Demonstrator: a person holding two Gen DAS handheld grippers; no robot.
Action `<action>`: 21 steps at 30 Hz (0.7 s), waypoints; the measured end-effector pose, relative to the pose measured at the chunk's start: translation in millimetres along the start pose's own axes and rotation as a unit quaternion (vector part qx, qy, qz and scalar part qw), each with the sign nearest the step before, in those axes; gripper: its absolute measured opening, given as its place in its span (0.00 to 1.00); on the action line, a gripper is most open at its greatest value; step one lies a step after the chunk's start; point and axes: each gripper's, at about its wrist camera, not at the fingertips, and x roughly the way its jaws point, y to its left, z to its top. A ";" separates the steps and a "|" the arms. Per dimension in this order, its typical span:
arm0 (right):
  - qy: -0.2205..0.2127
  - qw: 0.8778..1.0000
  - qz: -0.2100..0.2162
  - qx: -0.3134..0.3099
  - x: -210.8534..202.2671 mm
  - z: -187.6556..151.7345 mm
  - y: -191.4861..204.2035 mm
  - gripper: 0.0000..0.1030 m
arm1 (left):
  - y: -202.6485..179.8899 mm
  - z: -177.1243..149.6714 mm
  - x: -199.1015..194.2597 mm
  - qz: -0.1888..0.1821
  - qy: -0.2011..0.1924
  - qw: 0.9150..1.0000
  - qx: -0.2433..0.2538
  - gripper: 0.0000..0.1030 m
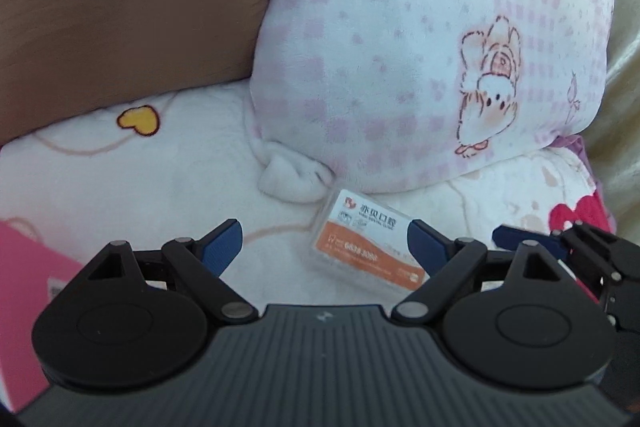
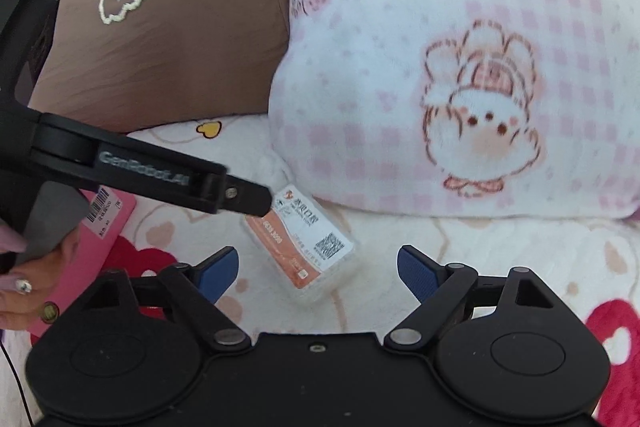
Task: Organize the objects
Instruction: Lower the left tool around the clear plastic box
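A: Blue-padded fingers of the left gripper point(image 1: 322, 247) stand wide apart, grasping nothing; the clear orange-and-white card box point(image 1: 366, 247) lies on the fleece blanket point(image 1: 140, 179) between them, near the right pad.

B: Right gripper point(image 2: 318, 269), likewise spread and empty, hovers just short of the box. Only its view shows "GenRobot.AI" on the left tool's arm, the box's QR code, and a barcode on the pink box point(image 2: 102, 239). Behind: checked pillow point(image 2: 480, 67), brown cushion point(image 2: 168, 47).

Left gripper point(image 1: 324, 247) fingers point(image 1: 222, 247) spread wide above the bed point(image 1: 140, 179); the orange-and-white card box point(image 1: 366, 247) lies between them, below the pink-checked pillow point(image 1: 420, 47).
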 end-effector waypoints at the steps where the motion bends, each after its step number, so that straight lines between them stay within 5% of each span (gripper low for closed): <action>1: 0.002 1.000 0.009 0.000 2.4 -1.4 0.7 0.87 | 0.9 0.0 5.2 -0.002 0.001 1.000 -0.001 0.86; 8: 0.017 0.999 0.025 -0.017 21.9 -12.0 14.9 0.85 | 16.3 -6.9 40.7 -0.008 0.007 0.999 -0.045 0.86; 13: 0.035 0.999 0.008 -0.014 38.4 -15.6 11.7 0.85 | 15.9 -11.8 44.3 -0.067 -0.004 0.996 -0.063 0.86; 15: 0.039 0.999 0.012 -0.014 42.4 -14.1 9.6 0.85 | 14.0 -11.2 45.6 -0.077 -0.002 0.995 -0.067 0.71; 21: 0.030 0.999 0.032 0.018 44.4 -17.7 5.2 0.84 | 13.3 -10.3 41.3 -0.070 0.031 0.995 -0.069 0.62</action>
